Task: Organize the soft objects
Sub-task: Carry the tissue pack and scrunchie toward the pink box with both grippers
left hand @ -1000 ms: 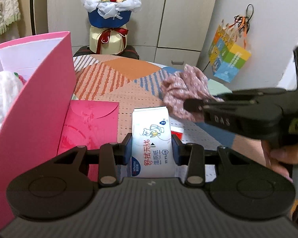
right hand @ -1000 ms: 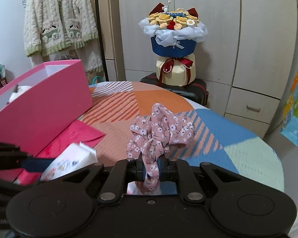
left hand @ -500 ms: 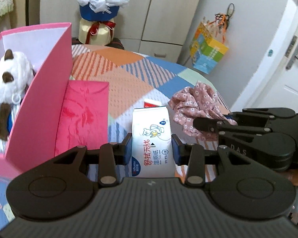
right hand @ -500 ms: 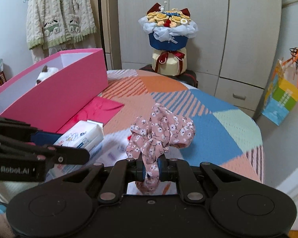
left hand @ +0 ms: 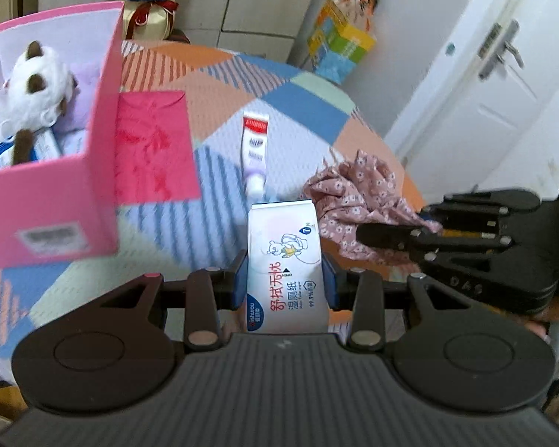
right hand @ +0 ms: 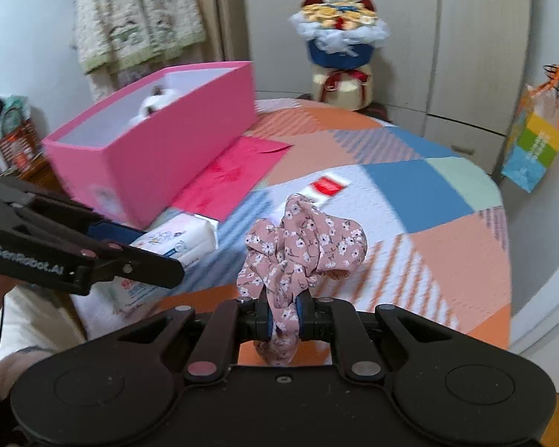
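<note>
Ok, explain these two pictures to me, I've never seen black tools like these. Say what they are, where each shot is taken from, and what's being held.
They are two hand-held grippers; a person carries one in each hand, and each has a camera looking along its fingers.

The left wrist view shows the left gripper clamped on a wet wipes pack. The right wrist view shows the right gripper shut on a pink floral scrunchie.

Below is a table with a patchwork cloth. On it stand a pink box with a plush cat inside, a red envelope and a small tube.
</note>
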